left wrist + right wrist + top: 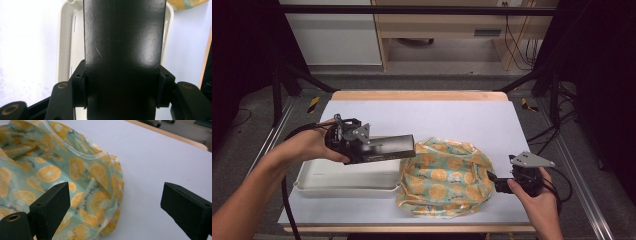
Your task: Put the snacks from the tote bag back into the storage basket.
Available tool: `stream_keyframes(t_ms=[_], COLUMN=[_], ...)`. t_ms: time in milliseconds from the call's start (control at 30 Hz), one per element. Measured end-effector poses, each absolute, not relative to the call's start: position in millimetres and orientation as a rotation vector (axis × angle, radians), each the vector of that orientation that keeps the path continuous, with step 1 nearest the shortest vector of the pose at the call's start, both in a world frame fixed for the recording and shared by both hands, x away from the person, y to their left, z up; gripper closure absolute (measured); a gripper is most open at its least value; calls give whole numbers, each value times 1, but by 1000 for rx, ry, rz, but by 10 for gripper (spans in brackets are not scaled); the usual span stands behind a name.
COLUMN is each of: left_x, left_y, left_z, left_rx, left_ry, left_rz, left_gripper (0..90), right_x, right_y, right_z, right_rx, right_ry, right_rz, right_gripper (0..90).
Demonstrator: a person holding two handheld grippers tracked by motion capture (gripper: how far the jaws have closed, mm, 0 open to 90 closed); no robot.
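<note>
**Holding a box beside the bag**

Gripping a black box (384,146) by one end, the left gripper (354,141) has its jaws clamped on the box's two sides, as the left gripper view shows (123,37). The box hangs level over the white tray (342,180), and its free end reaches the bag's (444,175) near-left rim. The bag, printed with orange slices, lies crumpled on the table (422,112) just right of the tray. The right gripper (494,180) sits at the bag's right edge, jaws spread wide with nothing between them; one jaw lies against the plastic (82,180).

Judging from this, the box is meant for the bag, and the risk is the mouth. It looks slack and folded, so the box's corner could catch a crease and push the whole bag along the table. With the grip so far back, the free end may also sag or twist out.
</note>
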State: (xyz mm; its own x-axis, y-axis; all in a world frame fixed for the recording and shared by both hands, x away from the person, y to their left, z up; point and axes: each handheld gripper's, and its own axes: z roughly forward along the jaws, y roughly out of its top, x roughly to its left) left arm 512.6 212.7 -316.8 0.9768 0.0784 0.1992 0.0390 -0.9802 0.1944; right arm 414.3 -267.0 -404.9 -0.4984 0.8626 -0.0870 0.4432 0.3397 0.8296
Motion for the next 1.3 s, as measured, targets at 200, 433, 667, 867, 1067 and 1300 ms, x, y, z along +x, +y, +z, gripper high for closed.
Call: stream_keyframes(t_ms=[200, 433, 667, 867, 1067, 1300], left_x=[513, 515, 516, 516, 518, 520], left_y=[224, 234, 245, 257, 266, 270], left_z=[-319, -326, -337, -348, -356, -366], left_rx=[2939, 2943, 2942, 2951, 2954, 2970], left_ry=[73, 95, 91, 93, 100, 73], left_rz=[293, 292, 276, 258, 246, 229], left_gripper=[433, 433, 433, 433, 433, 433], right_x=[407, 400, 395, 396, 397, 398], right_y=[-281, -290, -299, -302, -302, -300], right_z=[-421, -437, -453, -461, -462, -464], right_rx=[1185, 1236, 1290, 1320, 1317, 1319], right_ry=[2011, 1942, 1906, 1902, 1904, 1913], right_rz=[1067, 1044, 1062, 1033, 1022, 1019], right_gripper=[93, 90, 94, 94, 94, 94])
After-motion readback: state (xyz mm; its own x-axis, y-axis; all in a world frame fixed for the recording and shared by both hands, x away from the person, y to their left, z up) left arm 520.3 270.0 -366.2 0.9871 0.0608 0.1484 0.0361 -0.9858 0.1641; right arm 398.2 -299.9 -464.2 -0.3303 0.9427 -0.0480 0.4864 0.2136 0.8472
